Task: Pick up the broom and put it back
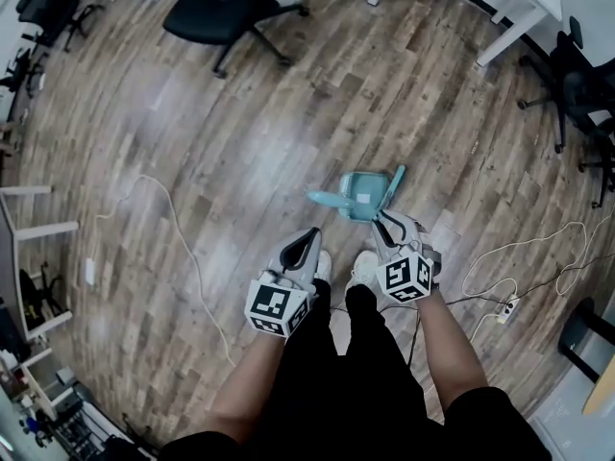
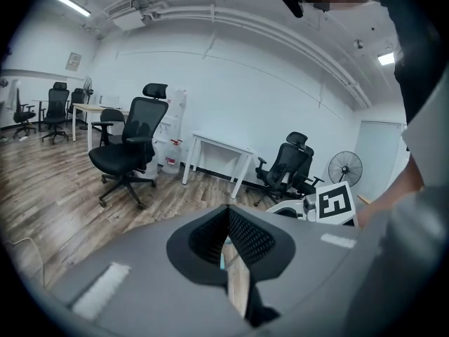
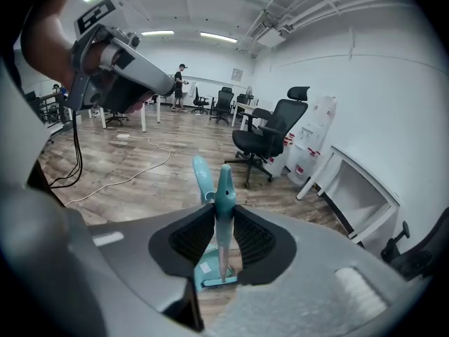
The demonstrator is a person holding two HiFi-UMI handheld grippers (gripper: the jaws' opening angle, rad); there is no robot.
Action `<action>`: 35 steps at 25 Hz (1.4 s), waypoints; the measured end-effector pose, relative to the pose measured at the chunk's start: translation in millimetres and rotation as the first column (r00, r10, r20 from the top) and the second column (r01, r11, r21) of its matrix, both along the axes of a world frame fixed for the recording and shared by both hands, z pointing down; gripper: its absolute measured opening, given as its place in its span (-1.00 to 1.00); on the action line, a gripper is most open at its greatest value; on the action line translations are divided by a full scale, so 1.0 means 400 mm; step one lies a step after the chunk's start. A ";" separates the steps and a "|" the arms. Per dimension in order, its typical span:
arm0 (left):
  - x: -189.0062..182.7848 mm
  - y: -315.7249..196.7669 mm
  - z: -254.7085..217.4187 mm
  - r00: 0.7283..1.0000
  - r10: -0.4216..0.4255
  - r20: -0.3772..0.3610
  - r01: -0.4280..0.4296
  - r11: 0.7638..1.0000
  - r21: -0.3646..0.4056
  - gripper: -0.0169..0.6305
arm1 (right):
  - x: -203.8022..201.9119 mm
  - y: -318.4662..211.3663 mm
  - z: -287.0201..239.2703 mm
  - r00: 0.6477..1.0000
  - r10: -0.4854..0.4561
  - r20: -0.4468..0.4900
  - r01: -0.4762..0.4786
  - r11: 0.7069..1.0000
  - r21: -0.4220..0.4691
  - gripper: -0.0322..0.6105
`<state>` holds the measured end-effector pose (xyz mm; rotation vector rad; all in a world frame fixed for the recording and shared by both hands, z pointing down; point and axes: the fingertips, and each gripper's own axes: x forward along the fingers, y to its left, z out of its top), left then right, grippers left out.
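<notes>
1. Right gripper (image 3: 224,220) is clamped on the handle of the teal broom (image 3: 225,188).
2. The broom stands near-upright, its brush end down at the teal dustpan (image 1: 357,196) on the wood floor (image 1: 240,142), just beyond the person's feet.
3. Left gripper (image 2: 228,223) has its jaws together and holds nothing, left of the right one.

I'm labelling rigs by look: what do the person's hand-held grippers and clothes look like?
The left hand-held gripper and right hand-held gripper are grey with black ribbed pads; each carries a white cube of black square markers. Black trousers, white shoes.
</notes>
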<state>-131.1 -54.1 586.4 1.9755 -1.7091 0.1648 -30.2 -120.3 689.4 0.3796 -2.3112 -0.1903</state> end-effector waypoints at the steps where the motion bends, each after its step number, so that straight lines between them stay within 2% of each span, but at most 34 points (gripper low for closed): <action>1: -0.006 0.000 -0.002 1.000 -0.005 -0.004 0.005 1.000 0.005 -0.89 | -0.006 0.003 0.002 1.000 -0.007 -0.002 0.007 1.000 0.000 -0.61; 17: -0.031 0.024 0.006 0.999 -0.033 -0.015 0.033 0.999 0.008 -0.89 | -0.088 0.010 0.021 0.999 -0.039 -0.003 0.039 0.999 -0.010 -0.62; 28: -0.042 0.034 0.017 0.999 -0.041 -0.018 0.041 0.999 0.003 -0.89 | -0.099 0.004 0.029 0.999 -0.035 0.003 0.035 0.999 -0.002 -0.61; 30: -0.042 0.034 0.022 0.999 -0.046 -0.016 0.046 0.999 -0.008 -0.89 | -0.097 0.004 0.031 0.999 -0.030 0.012 0.030 1.000 -0.006 -0.49; 35: -0.037 0.037 0.029 0.999 -0.043 -0.014 0.043 0.999 -0.022 -0.89 | -0.081 0.022 0.027 0.999 -0.036 0.019 0.036 0.999 -0.022 -0.40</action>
